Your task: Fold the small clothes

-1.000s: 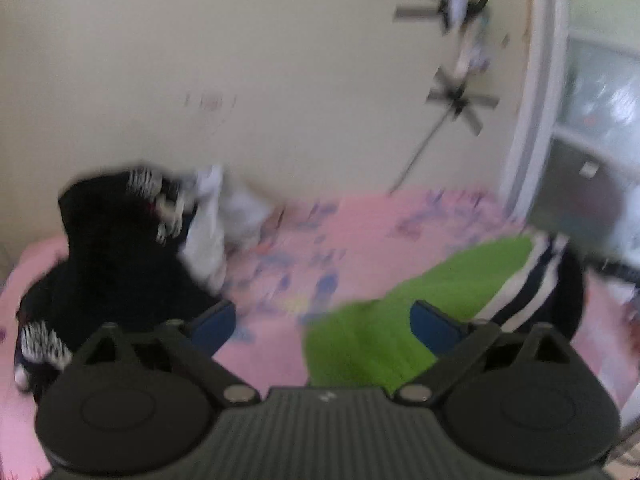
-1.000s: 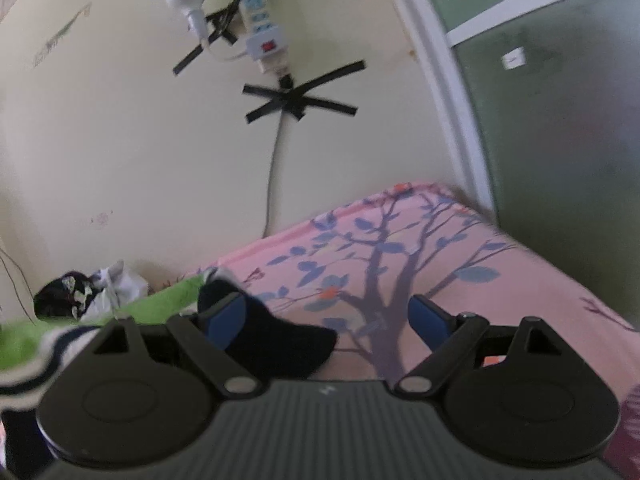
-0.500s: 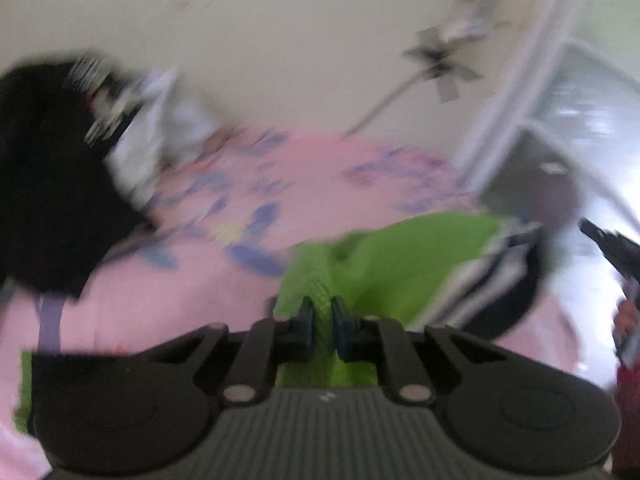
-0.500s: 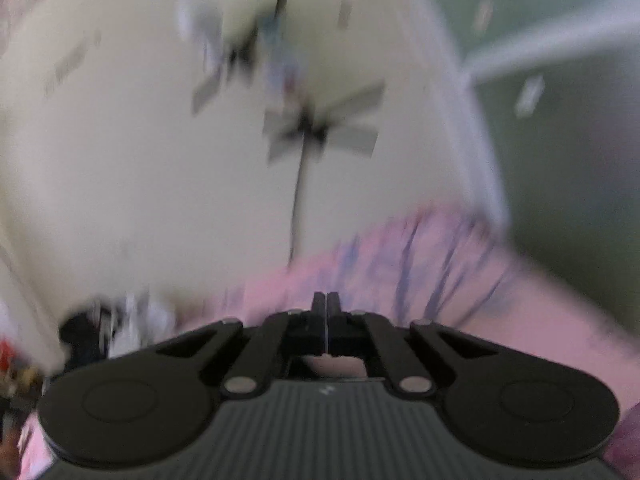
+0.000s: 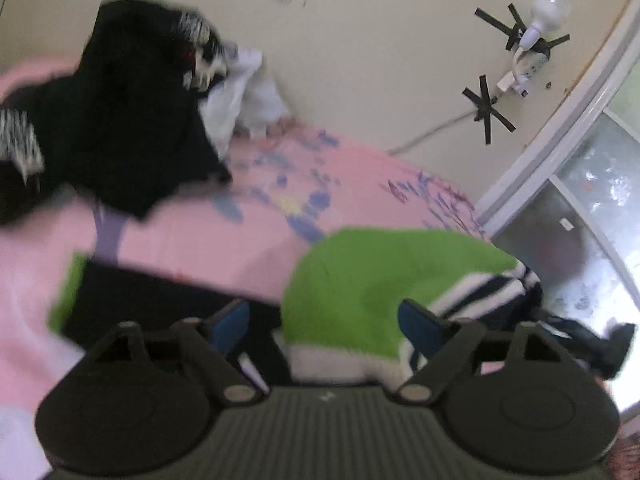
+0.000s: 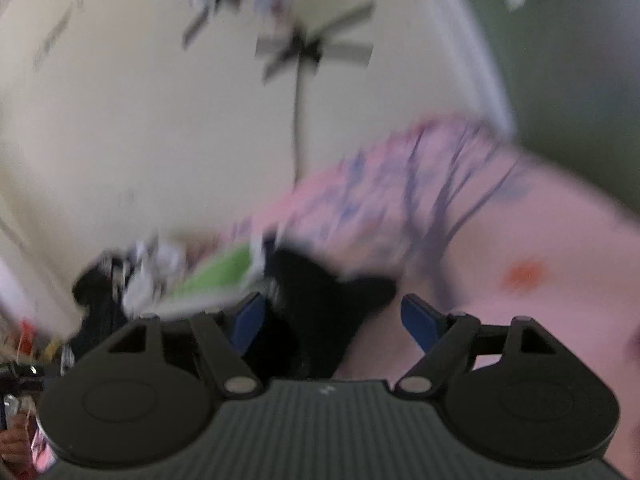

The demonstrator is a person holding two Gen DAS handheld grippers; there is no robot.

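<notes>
Pink floral bedsheet [image 5: 248,240], cream wall [image 5: 360,60]

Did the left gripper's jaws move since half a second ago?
Yes. The left gripper had its jaws pinched on the green garment; now they stand wide apart, with the green cloth lying between them.

Both wrist views low over bed [image 5: 208,240], facing wall [image 6: 120,120]; share green garment [image 5: 380,276].
</notes>
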